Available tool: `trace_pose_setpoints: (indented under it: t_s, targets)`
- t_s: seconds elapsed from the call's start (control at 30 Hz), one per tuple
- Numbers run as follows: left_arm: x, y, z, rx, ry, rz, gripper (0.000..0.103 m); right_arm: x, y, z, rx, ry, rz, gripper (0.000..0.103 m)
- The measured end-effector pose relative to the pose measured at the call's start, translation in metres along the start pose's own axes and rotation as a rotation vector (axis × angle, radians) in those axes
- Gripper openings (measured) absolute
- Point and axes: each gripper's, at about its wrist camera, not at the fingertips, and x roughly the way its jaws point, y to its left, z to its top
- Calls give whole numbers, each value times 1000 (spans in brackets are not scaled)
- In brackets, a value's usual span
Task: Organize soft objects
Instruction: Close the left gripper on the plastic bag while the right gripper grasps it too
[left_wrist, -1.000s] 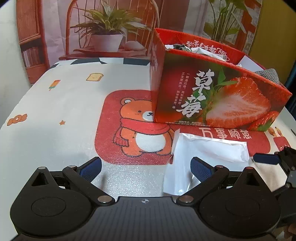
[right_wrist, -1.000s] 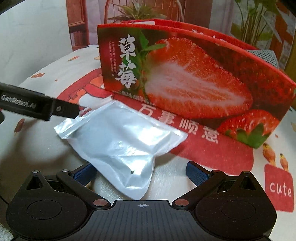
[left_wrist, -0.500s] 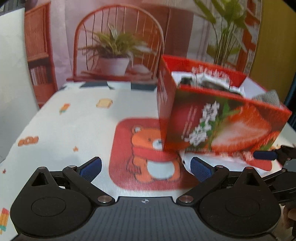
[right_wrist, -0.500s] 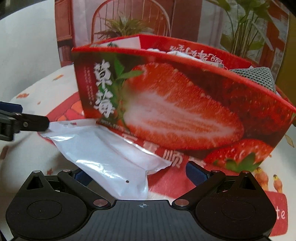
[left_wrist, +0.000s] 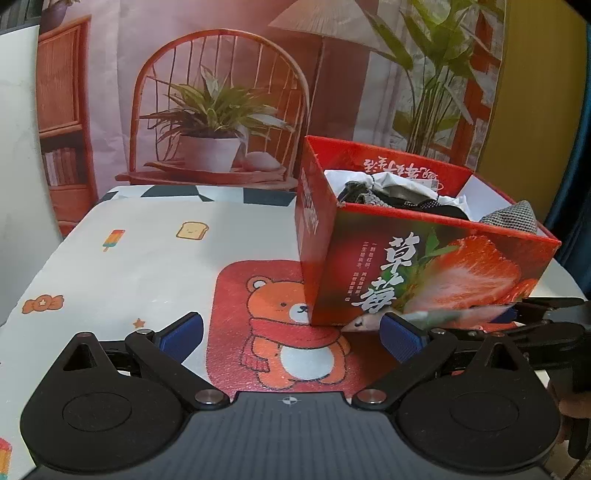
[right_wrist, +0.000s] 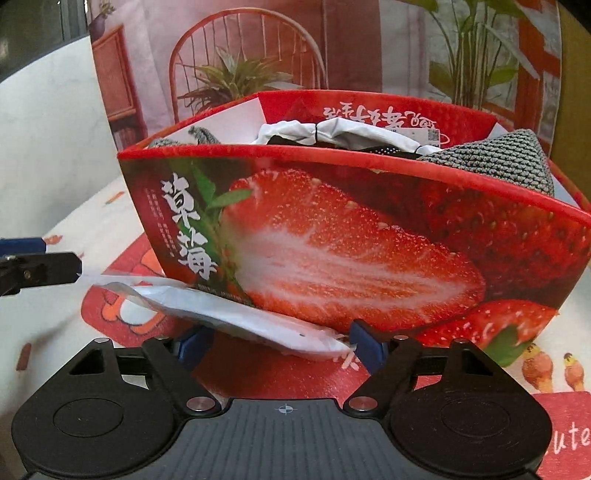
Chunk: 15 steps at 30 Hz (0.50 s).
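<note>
A red strawberry-print box (left_wrist: 424, 273) (right_wrist: 351, 236) stands on the table and holds several soft cloth items (left_wrist: 399, 194) (right_wrist: 495, 158). A white plastic packet (right_wrist: 221, 310) hangs lifted in front of the box, seen edge-on in the left wrist view (left_wrist: 443, 315). My right gripper (right_wrist: 280, 343) has its jaws wide apart with the packet lying between them; whether a pad touches it is hidden. My left gripper (left_wrist: 291, 332) is open and empty, over the bear print, left of the packet.
The tablecloth (left_wrist: 147, 266) has a red bear panel (left_wrist: 280, 332) in front of the box. A printed backdrop with a chair and plants stands behind the table. The left gripper's arm shows at the left edge of the right wrist view (right_wrist: 37, 269).
Both grippers have risen and now look over the box rim. The packet has come up off the table and tilted nearly edge-on.
</note>
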Motion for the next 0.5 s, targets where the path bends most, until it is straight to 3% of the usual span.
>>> trace_pose_setpoints:
  t_s: [0.2, 0.37, 0.5]
  targets:
    - [8, -9, -3, 43, 7, -58, 100, 3, -7, 7, 58, -4, 22, 68]
    - [28, -23, -1, 140, 24, -107, 85, 5, -10, 5, 71, -2, 26, 67]
    - [44, -29, 0, 171, 45, -139, 81, 5, -11, 4, 73, -5, 29, 66]
